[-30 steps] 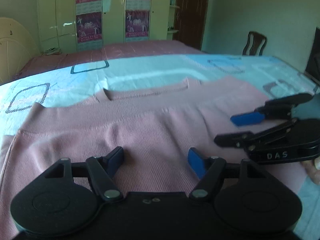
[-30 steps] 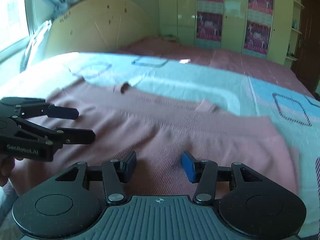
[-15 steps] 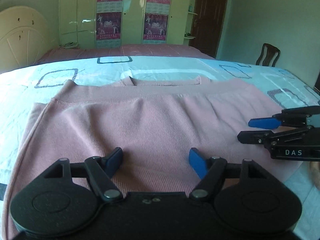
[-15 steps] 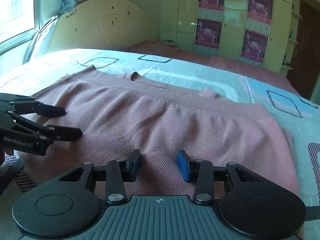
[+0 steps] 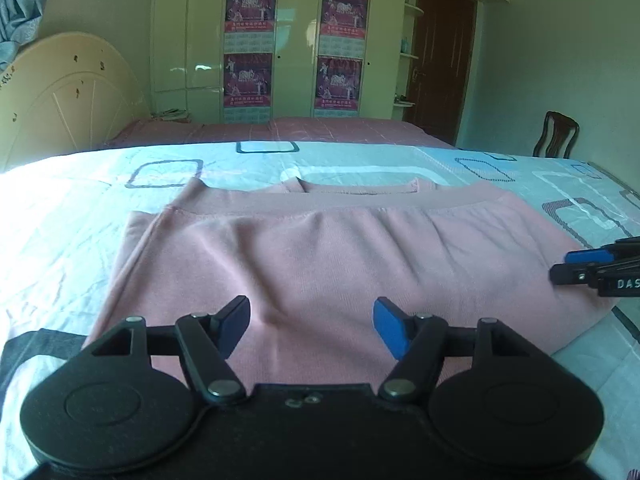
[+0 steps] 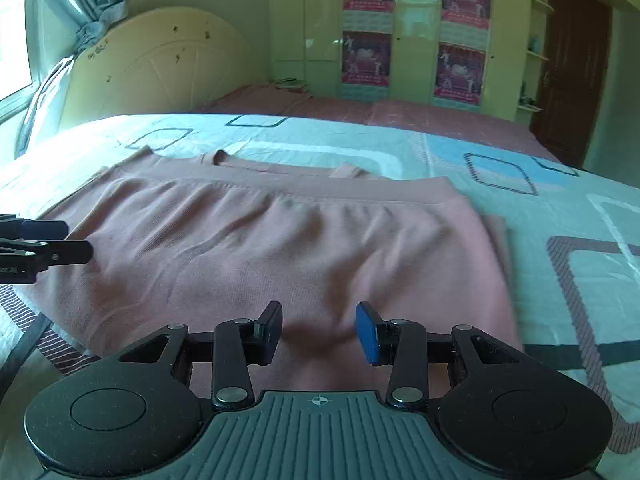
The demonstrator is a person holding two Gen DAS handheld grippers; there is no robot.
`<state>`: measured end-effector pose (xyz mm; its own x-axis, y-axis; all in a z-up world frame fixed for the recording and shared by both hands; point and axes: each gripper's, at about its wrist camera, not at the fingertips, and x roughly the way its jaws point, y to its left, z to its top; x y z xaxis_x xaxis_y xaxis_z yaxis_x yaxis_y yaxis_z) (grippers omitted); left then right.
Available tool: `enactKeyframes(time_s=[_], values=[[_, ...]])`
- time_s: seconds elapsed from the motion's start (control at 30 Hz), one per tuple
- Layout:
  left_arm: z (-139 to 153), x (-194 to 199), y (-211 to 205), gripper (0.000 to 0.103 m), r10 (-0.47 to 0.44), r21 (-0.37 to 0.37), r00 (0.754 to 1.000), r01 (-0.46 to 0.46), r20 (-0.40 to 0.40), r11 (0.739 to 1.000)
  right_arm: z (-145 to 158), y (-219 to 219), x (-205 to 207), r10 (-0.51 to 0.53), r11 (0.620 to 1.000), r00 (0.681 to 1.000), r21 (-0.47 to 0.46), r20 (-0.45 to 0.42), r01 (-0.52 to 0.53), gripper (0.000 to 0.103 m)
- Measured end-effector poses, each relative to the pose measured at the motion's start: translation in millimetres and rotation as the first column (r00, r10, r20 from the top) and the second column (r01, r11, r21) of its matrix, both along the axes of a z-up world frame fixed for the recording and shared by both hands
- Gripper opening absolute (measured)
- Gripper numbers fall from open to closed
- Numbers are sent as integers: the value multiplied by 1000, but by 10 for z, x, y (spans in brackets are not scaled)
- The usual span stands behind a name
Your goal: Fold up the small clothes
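Open bedsheet (image 5: 72, 216) around the pink garment (image 5: 320, 264); headboard (image 6: 160, 64) well beyond

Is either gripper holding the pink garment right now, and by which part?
Neither. The left gripper and right gripper are both open above the folded pink garment, nothing between their pads.

text: "das" | on: right hand-held gripper (image 5: 576, 266) | posters (image 5: 250, 46): unreadable
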<state>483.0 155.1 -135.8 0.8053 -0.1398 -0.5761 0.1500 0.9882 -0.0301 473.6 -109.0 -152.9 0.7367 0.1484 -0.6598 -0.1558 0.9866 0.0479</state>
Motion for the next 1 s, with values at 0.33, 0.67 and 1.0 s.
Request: enactKeyframes(time_s=[0.33,0.67,1.0], values=[[-28,-252,183,68,94,-5,995,-94,-39,996,13,-330,-360,-144,989,989,2,-33,145,41],[-225,-158,-664,73,-26,46,994,31,-105,998,-176,778,-226,92,995,992,-40,-88,-96,41],[-184,-330,506,72,204,-23,974,-207,-96,978,-189,-452,-282,-130,992,984,-16,-121,129,41]])
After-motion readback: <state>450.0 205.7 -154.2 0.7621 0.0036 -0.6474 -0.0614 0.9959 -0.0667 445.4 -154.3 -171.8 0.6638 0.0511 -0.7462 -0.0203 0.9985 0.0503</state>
